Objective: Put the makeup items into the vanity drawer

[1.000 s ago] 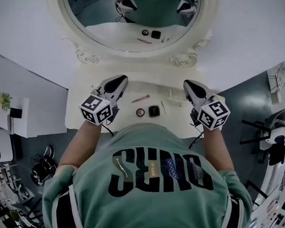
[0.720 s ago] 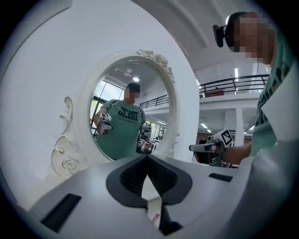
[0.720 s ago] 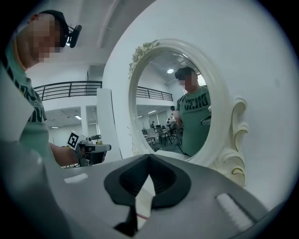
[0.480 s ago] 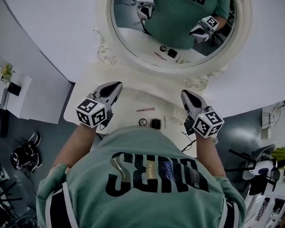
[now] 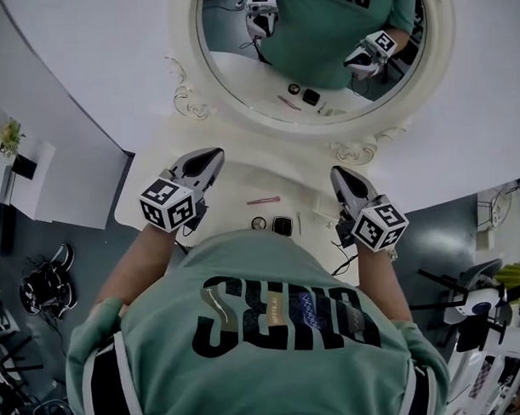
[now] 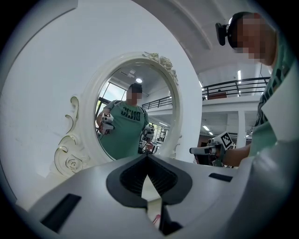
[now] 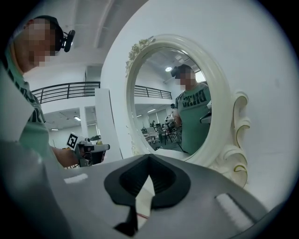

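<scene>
Fingers (image 6: 134, 176) of your left gripper (image 5: 214, 153) and right gripper (image 5: 337, 172) are pressed together, empty. Both hover over the vanity (image 5: 233, 179), left and right. Between them on the top lie a pink pencil (image 5: 262, 200), then nearer you a round compact (image 5: 259, 223) just beside a black compact (image 5: 283, 225). Mirror (image 5: 312, 126) stands at the far side.

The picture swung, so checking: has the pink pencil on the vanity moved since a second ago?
No. The pink pencil still lies just beyond the round pot and the black square compact, as before; only the camera turned.
</scene>
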